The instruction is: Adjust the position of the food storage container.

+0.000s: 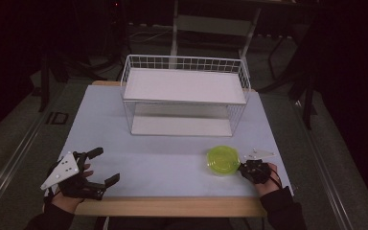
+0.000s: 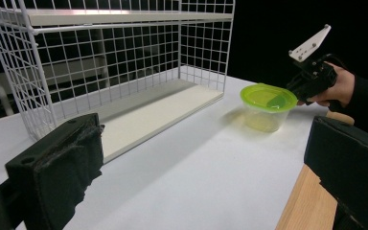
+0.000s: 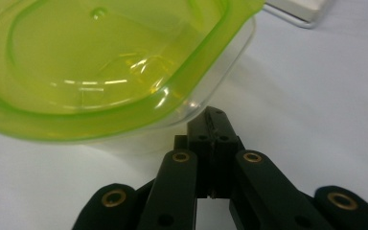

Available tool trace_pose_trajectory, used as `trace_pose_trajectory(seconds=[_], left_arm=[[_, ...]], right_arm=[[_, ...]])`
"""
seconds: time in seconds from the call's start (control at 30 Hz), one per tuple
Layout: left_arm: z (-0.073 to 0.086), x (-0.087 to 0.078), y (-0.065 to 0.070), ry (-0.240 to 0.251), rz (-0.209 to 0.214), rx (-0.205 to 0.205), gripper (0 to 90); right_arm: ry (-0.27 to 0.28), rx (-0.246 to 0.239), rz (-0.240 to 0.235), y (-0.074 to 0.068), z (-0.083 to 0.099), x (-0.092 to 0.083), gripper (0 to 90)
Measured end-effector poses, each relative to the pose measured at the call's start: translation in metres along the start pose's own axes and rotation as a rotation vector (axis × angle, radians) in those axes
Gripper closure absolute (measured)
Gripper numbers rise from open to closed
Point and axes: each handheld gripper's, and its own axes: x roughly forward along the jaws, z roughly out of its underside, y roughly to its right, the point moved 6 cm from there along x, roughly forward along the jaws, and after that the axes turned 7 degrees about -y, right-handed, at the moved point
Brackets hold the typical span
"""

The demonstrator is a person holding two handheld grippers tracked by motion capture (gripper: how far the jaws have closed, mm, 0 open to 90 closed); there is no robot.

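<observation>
Near left: the left hand-held gripper point(image 1: 100, 168) is held just above the near part of the table point(image 1: 163, 165), close to its wooden front edge point(image 1: 172, 206). Its jaws stand spread wide with nothing between them; in the left gripper view the two black padded jaws sit at the far sides of the frame with bare table surface between.

Near right: the right hand-held gripper point(image 1: 242, 167) is held by a hand point(image 1: 268, 179) in a dark sleeve, low over the table. In the right gripper view its jaws are pressed together, tips meeting and holding nothing. The tips sit just beside the clear wall of the container point(image 3: 105, 72), right under the overhanging lid rim; contact cannot be confirmed.

Container: a clear tub with a yellow-green lid point(image 1: 223, 160), lid on, standing upright on the table at near right, immediately left of the right hand-held gripper. The left gripper view shows the container point(image 2: 266, 106) and the right hand-held gripper point(image 2: 303, 88) at its far-right side.

Far centre: a white wire rack point(image 1: 184, 96) stands on the table, well apart from the container. It has a white upper shelf point(image 1: 184, 86) and a white base board point(image 1: 182, 125), with wire mesh sides; both levels are bare
</observation>
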Motion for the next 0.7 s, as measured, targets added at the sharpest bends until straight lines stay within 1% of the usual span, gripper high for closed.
trace_pose_trajectory(seconds=[0.1,0.17,0.2,0.27,0.3,0.37,0.53,0.6,0.67,0.7], left_arm=[[0.000,0.000,0.000,0.000,-0.001,-0.001,0.5],[0.000,0.000,0.000,-0.001,-0.002,0.001,0.4],[0.000,0.000,0.000,0.000,-0.002,0.001,0.5],[0.000,0.000,0.000,-0.001,-0.003,0.002,0.5],[0.000,0.000,0.000,0.000,-0.003,0.002,0.5],[0.000,0.000,0.000,0.001,-0.002,0.000,0.5],[0.000,-0.001,0.000,0.000,0.000,0.004,0.5],[0.000,-0.001,0.001,0.000,0.001,0.006,0.5],[0.000,-0.001,0.001,0.000,0.001,0.008,0.5],[0.000,-0.001,0.001,-0.001,0.001,0.009,0.5]], right_arm=[[-0.011,-0.030,-0.026,-0.009,-0.005,0.003,90.0],[-0.019,-0.048,-0.033,-0.014,-0.009,0.006,90.0],[-0.021,-0.053,-0.043,-0.018,-0.012,0.007,90.0],[-0.023,-0.057,-0.045,-0.020,-0.014,0.008,90.0],[-0.025,-0.065,-0.061,-0.025,-0.019,0.011,90.0],[-0.029,-0.078,-0.064,-0.031,-0.024,0.015,90.0],[-0.039,-0.106,-0.090,-0.047,-0.036,0.025,90.0],[-0.045,-0.124,-0.087,-0.051,-0.040,0.028,90.0],[-0.043,-0.122,-0.097,-0.055,-0.044,0.032,90.0],[-0.047,-0.130,-0.097,-0.057,-0.046,0.034,90.0]])
